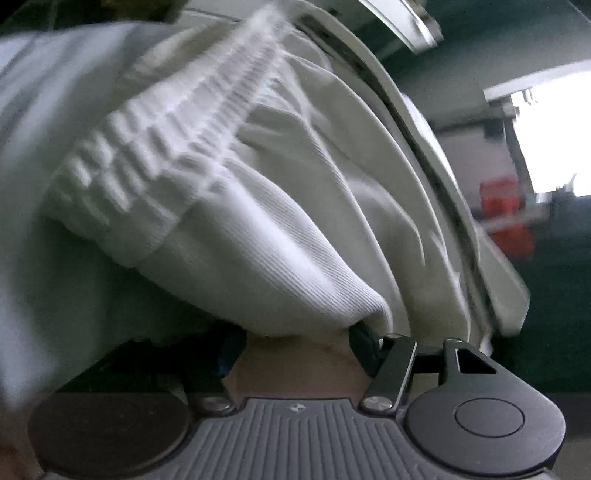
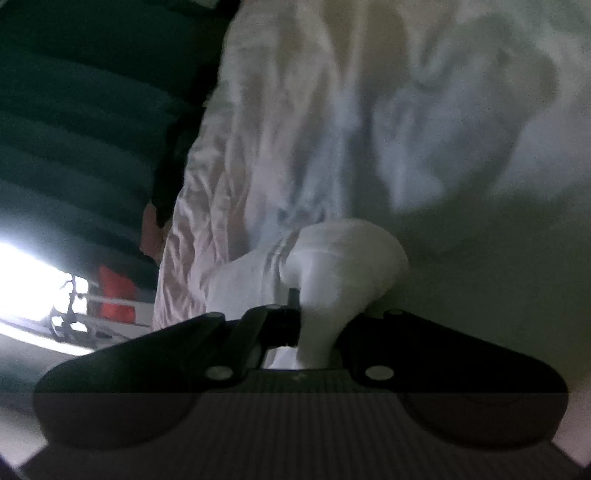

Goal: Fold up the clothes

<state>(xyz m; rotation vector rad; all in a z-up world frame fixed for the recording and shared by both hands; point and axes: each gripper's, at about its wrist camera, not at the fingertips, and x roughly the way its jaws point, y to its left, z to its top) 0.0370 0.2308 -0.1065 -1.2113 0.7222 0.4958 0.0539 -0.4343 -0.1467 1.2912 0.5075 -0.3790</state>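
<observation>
Two grippers, both on the same white garment (image 1: 280, 206). Left gripper (image 1: 295, 332): fingers mostly buried under the cloth, only the dark edge of one finger (image 1: 364, 338) shows at the fabric's lower fold; ribbed white knit bunches right down into the gap, so the fingers read as clamped on it, though the pads themselves are hidden. From the left wrist view the garment fills most of the frame — a gathered elastic waistband (image 1: 155, 147) runs diagonally from upper centre to lower left, blurred, with smoother ribbed fabric draping below it toward the gripper. Cloth is lifted up in front of the camera, hanging from the grip. Background at right is dark green, with a bright window (image 1: 550, 140) and a blurred red object (image 1: 506, 214) below it. A metal edge (image 1: 402, 22) shows at top. Right gripper (image 2: 317, 332): a thick wad of the white fabric (image 2: 332, 266) passes between the fingers, and the dark finger (image 2: 284, 325) on the left presses against it — closed on the cloth, other finger's pad hidden behind the wad. Grey stripes are visible on the pinched portion. Above it the rest of the garment spreads upward in soft wrinkles, blurred and dim. Left side of the right wrist view: dark green backdrop, bright window glare (image 2: 29, 280) low, same red object (image 2: 114, 291) beside it. Cannot tell whether any of the garment touches a surface.
</observation>
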